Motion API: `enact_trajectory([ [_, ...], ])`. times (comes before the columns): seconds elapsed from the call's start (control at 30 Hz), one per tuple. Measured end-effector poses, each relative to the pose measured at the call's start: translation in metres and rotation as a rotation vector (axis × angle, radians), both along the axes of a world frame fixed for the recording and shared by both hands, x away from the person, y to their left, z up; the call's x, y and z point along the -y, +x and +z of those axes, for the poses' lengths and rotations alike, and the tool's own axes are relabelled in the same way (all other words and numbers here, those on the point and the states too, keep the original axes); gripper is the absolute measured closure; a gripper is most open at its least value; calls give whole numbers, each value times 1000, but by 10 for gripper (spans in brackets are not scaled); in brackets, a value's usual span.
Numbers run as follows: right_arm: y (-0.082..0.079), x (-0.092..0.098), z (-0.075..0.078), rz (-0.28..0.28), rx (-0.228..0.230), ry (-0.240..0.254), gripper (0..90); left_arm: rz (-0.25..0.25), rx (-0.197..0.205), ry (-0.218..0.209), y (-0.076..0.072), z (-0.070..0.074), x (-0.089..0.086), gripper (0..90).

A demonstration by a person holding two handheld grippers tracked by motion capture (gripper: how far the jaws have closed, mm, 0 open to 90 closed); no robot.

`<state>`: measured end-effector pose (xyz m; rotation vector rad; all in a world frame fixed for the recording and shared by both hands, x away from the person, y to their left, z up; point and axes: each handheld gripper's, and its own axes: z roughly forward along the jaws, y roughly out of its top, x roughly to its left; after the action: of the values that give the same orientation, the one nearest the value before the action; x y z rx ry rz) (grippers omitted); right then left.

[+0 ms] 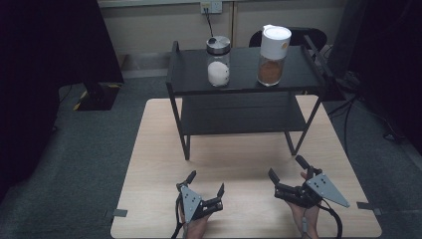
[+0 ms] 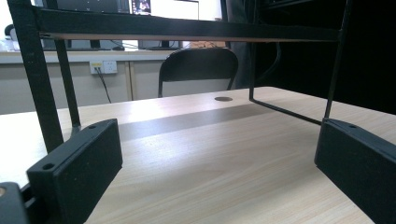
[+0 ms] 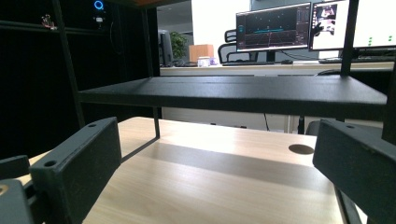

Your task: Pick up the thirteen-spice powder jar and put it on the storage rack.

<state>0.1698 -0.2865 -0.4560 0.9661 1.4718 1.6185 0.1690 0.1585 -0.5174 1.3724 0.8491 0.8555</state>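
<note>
1. Both my tongs sit low over the table (image 1: pixel 159 149), just getting started. My left tongs (image 1: pixel 206 187) gape wide and hold nothing, same with my right tongs (image 1: pixel 286 169).
2. The two jars are well ahead of and above both tongs, up on the top of the black rack (image 1: pixel 191 74). The white-powder jar (image 1: pixel 218 61) is roughly up from my left tongs, the brown-powder jar (image 1: pixel 272 56) roughly up from my right.
3. Looks like the reaching step to me. Next move calls for lifting a tong to shelf height and straddling a jar's body before squeezing.
</note>
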Motion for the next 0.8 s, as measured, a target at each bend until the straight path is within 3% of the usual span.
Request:
enact_trajectory([
  [0.27,-4,-2,-19,-8,-8,-10,0,0,0,1,0,0,0,3],
  [0.43,-4,-7,-27,-27,-17,-58,0,0,0,0,0,0,0,3],
  [0.8,-9,-10,-48,-55,-18,-48,0,0,0,0,0,0,0,3],
])
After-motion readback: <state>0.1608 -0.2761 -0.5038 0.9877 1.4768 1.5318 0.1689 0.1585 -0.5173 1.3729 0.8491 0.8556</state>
